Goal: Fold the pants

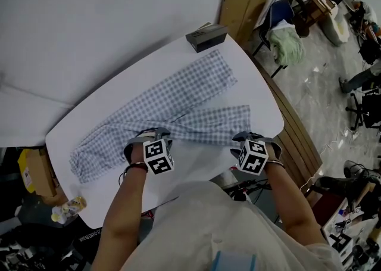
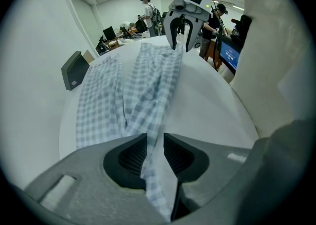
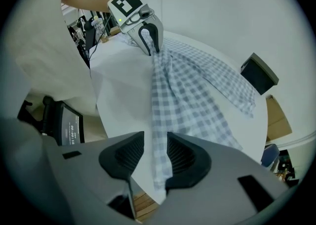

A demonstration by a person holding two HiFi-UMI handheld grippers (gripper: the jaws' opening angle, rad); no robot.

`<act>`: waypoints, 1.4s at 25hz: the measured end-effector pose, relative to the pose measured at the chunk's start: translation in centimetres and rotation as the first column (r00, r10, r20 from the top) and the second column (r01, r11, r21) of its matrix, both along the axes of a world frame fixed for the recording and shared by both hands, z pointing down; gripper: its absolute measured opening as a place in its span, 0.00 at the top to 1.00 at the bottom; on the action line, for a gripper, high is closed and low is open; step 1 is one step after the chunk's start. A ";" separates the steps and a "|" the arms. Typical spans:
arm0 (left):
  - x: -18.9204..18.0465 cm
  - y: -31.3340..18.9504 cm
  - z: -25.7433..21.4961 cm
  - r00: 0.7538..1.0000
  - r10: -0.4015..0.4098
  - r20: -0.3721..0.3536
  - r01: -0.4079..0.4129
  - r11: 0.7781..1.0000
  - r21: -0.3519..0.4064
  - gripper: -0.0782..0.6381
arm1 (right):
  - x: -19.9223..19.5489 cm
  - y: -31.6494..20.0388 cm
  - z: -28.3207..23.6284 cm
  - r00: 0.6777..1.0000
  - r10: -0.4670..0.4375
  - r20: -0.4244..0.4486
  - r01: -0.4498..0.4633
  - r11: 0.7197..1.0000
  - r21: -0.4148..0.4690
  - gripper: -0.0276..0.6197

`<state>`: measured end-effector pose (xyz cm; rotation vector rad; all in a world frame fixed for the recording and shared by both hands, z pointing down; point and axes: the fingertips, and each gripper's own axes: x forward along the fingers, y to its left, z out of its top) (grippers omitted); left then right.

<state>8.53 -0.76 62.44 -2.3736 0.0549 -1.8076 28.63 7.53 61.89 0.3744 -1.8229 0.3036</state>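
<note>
Checked pants lying flat on table, stretching ahead of both grippers. Left gripper pinching fabric edge, jaws narrowly apart, pads pressing cloth. Right gripper standing open, leg hem lying loose between its 2 jaws.

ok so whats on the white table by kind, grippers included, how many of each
checked pants: 1
black box: 1
left hand-held gripper and right hand-held gripper: 2
total: 4
</note>
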 end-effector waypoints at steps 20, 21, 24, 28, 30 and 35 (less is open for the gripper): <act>0.1 -0.9 0.6 0.998 0.018 0.053 -0.020 0.999 0.041 0.87 | 1.9 0.7 2.4 0.997 0.015 -0.071 -0.015 1.000 0.000 0.84; 0.1 -0.9 0.6 0.999 0.017 0.052 -0.019 0.999 0.038 0.87 | 2.0 0.5 2.4 0.997 0.020 -0.076 -0.019 1.000 0.010 0.89; 0.0 -1.1 0.5 0.999 0.016 0.049 -0.018 0.999 0.033 0.87 | 2.0 -0.2 2.1 0.997 0.030 -0.073 -0.028 0.999 0.025 0.91; 0.2 -1.2 -0.2 0.999 0.010 0.034 -0.010 1.000 0.020 0.87 | 2.3 -0.9 0.9 0.998 0.041 -0.054 -0.039 0.999 0.032 0.92; 0.3 -1.3 -0.9 1.000 0.003 0.022 -0.003 1.000 0.004 0.87 | 2.7 -1.6 -0.2 0.998 0.046 -0.046 -0.044 0.998 0.034 0.92; 0.2 -2.2 -2.2 0.999 -0.045 -0.010 0.045 0.999 -0.027 0.87 | 4.0 -5.1 -3.0 0.996 0.089 -0.033 -0.086 0.993 0.076 0.92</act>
